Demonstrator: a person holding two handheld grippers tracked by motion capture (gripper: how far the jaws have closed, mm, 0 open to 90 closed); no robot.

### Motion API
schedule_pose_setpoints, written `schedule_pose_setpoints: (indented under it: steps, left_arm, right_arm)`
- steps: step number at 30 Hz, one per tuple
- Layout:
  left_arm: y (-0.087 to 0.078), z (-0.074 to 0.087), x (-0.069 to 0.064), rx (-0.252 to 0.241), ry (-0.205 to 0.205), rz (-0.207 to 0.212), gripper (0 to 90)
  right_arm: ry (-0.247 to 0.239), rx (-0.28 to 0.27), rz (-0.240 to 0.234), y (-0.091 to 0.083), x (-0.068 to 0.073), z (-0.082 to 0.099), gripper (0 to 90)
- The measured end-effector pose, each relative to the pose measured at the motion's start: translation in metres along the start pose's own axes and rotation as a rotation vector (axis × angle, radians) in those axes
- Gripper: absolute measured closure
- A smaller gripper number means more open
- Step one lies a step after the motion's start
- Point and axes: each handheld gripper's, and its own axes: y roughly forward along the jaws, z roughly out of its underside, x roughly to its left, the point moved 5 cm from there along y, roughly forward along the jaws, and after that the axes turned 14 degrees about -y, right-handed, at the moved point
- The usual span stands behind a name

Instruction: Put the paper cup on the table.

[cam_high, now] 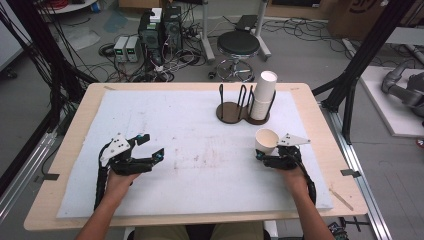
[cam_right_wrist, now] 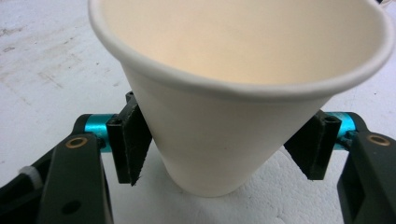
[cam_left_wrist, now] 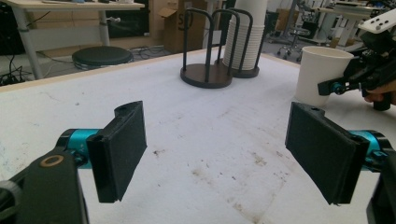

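Note:
A white paper cup (cam_high: pixel 266 140) stands upright on the white mat, open end up. My right gripper (cam_high: pixel 264 156) reaches it from the near side. In the right gripper view the two pads (cam_right_wrist: pixel 133 140) lie against the lower wall of the cup (cam_right_wrist: pixel 233 93), one on each side, so the right gripper (cam_right_wrist: pixel 224 140) is shut on it. My left gripper (cam_high: pixel 152 146) rests low over the mat at the left, far from the cup, jaws wide apart. Nothing lies between the jaws of the left gripper (cam_left_wrist: pixel 217 154). Farther off are the cup (cam_left_wrist: pixel 322 74) and the right gripper (cam_left_wrist: pixel 334 86).
A dark two-ring cup holder (cam_high: pixel 230 112) stands at the back of the table, with a tall stack of white cups (cam_high: pixel 262 95) in its right ring. The white mat (cam_high: pixel 200 165) covers most of the wooden table. A stool (cam_high: pixel 238 45) and cables lie beyond.

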Motion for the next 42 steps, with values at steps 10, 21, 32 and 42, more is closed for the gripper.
schedule_pose_setpoints:
  steps: [10, 21, 32, 42]
  left_arm:
    - [-0.001, 0.000, 0.002, -0.002, -0.002, -0.002, 20.5]
    - [-0.004, -0.001, 0.004, -0.030, -0.069, 0.037, 17.5]
    - [-0.016, -0.006, 0.002, -0.066, -0.047, 0.041, 17.0]
    - [-0.020, -0.004, 0.000, -0.063, -0.032, 0.026, 17.3]
  right_arm:
    - [0.063, -0.017, -0.007, -0.005, -0.002, 0.001, 20.6]
    - [0.052, -0.061, 0.009, -0.049, 0.003, 0.006, 20.3]
    - [-0.013, -0.204, 0.019, -0.085, 0.019, -0.018, 20.3]
    - [-0.029, -0.224, -0.027, -0.083, 0.030, -0.029, 20.3]
